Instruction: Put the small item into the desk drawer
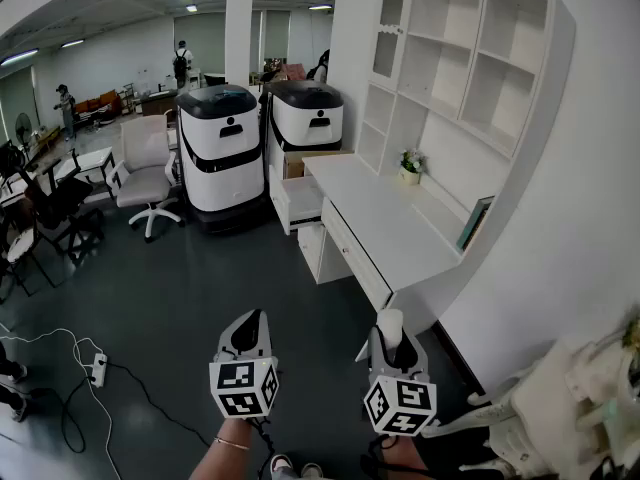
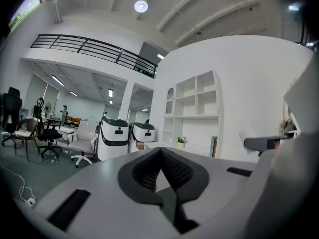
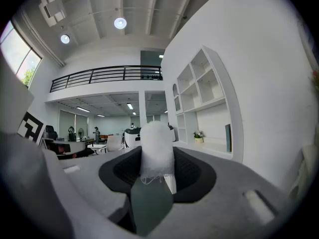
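A matt dark grey floor [image 1: 200, 278] fills most of the head view, in a large open room with white walls and round ceiling lamps. At the right of the frame a long white desk stands against the wall. Its smooth white tabletop [image 1: 385, 218] carries a small green plant in a pale pot [image 1: 410, 166] near the far end and a thin teal-edged book [image 1: 475, 223] leaning on the wall. One white desk drawer [image 1: 300, 200] at the far end stands pulled out. Above the desk hangs a white boxy shelf unit [image 1: 450, 58] with square compartments and one arched niche.

Beside the desk's far end stand two rounded white machines with glossy black tops [image 1: 222, 148]. A white swivel chair on castors [image 1: 147, 173] sits to their left, and a white power strip with black cables [image 1: 97, 368] lies at lower left. In the right gripper view a black metal railing [image 3: 107, 74] runs along an upper level.

Both grippers are at the bottom of the head view, well short of the desk. The left gripper [image 2: 160, 156] has its ribbed dark pads together at the tips, with nothing between them. The right gripper [image 3: 158, 158] holds the small white fuzzy roll [image 3: 156, 141] upright between widely set jaws, with loose threads at its lower edge.
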`<state>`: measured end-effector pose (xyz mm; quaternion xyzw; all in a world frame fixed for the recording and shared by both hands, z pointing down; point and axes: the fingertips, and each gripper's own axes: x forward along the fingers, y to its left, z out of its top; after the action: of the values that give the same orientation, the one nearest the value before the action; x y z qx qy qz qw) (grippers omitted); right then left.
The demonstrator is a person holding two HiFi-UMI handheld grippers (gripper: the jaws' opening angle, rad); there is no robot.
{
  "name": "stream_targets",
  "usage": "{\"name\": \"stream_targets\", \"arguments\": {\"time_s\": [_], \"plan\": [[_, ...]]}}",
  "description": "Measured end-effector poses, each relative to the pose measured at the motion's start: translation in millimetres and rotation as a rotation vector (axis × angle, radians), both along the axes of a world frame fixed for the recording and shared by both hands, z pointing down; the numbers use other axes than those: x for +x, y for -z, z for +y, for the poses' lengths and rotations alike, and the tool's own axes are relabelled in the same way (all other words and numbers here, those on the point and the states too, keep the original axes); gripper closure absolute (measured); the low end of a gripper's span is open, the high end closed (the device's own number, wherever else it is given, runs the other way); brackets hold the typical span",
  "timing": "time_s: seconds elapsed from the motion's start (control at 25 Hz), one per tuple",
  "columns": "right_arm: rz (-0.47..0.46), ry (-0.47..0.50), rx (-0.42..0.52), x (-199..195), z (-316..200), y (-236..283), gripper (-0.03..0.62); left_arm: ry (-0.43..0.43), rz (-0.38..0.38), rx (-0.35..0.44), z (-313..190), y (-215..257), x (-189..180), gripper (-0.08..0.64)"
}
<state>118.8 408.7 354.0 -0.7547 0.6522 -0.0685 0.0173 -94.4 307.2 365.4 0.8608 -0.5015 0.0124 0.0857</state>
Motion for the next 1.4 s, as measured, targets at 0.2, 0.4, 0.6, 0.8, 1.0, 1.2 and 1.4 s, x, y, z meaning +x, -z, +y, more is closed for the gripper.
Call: {"name": "stream_targets", "arguments": {"time_s": [0.2, 0.4, 0.6, 0.8, 1.0, 1.2, 1.4], "plan": [[-0.002, 0.007, -0.010, -5.3, -3.4, -2.0, 0.413, 0.010, 0.001, -0.008, -4.1, -3.6, -9.2, 0.561], [-0.027, 0.017, -0.022, -18.2, -14.9, -7.1, 0.413, 0.018, 0.008, -0.020, -12.5, -8.4, -24.4, 0.561], [-0.024, 0.011, -0.033, -31.7, -30.6, -7.5, 0.413, 0.022, 0.009, -0.026, -28.1, -9.6, -41.0, 0.561], [-0.018, 0.008, -0.037, -47.5, -43.6, -6.9, 0.413, 0.013, 0.005, -0.028, -43.2, -11.6, -56.2, 0.561], [-0.026, -0.003, -0.050, -51.4, -59.5, -10.3, 0.413, 0.015, 0.004, -0.038, -60.9, -14.9, -64.8, 0.561], [-0.026, 0.001, -0.068, -54.1, -82.6, -16.9, 0.413, 0.031, 0.012, -0.060, -81.4, -25.0, -73.2, 0.561], [-0.022, 0.005, -0.074, -44.3, -114.8, -22.2, 0.413, 0.048, 0.016, -0.067, -114.2, -32.4, -67.7, 0.561]]}}
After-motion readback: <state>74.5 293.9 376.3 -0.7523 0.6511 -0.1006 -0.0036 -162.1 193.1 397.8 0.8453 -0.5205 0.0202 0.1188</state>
